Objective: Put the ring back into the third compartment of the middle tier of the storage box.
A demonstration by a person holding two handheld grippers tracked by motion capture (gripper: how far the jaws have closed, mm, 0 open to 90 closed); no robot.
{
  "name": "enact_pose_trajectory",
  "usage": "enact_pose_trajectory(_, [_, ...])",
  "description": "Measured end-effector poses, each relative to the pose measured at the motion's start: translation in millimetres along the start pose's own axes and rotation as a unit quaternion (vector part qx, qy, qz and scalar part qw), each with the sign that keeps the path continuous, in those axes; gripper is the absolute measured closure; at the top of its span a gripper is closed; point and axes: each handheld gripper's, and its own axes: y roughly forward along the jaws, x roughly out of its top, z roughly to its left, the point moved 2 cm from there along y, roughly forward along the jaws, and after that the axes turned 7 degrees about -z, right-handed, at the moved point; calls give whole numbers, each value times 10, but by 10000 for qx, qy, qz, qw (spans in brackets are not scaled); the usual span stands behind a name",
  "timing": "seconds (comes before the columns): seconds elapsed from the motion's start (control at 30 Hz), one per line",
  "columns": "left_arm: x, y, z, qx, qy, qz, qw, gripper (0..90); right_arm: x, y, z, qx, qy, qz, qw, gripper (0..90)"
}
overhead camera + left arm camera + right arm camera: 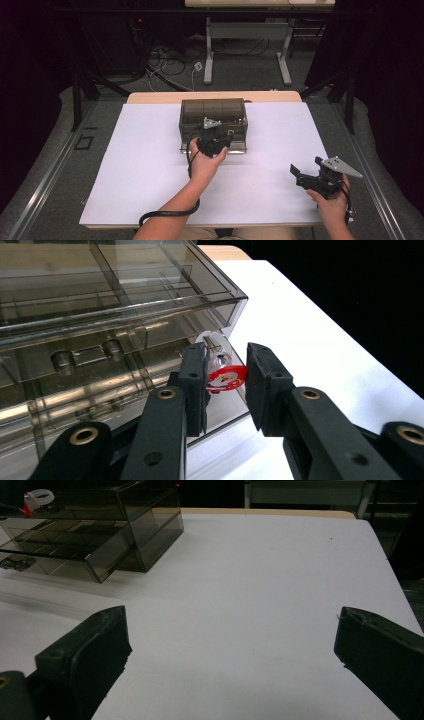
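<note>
Clearly clenched, the left gripper [227, 377] holds a small clear roll with a red core [223, 371] above the open drawer of the smoky translucent plastic drawer box [100, 315]; lower it squarely before release. Right gripper [230, 655] hangs wide open over the white tabletop [250, 580].

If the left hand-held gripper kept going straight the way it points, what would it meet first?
Probably the smoky plastic drawer box: the left hand-held gripper, holding a small red-and-clear ring, is right at its front corner, though depth is unclear.

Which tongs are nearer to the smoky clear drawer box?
Left. The left tongs are at the drawer box front, shut on a small red-and-clear object. The right tongs hover open, well off to its right.
</note>
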Motion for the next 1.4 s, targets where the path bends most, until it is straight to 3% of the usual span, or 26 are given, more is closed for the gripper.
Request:
enact_pose_trajectory(0.3, [-74, 70, 8, 20, 49, 157, 9999, 709, 2, -9, -14, 7, 5, 52, 10000, 11])
enact_pose_trajectory(0.37, [-95, 92, 1, 44, -36, 132, 9999, 709, 2, -10, -15, 0, 1, 1, 10000, 11])
enact_pose_trajectory(0.67, [-153, 173, -4, 89, 67, 248, 9996, 709, 0, -15, -17, -15, 11, -2, 10000, 11])
enact_pose_trajectory(1.4, [-248, 270, 36, 162, -28, 406, 9990, 705, -2, -7, -16, 23, 22, 34, 10000, 11])
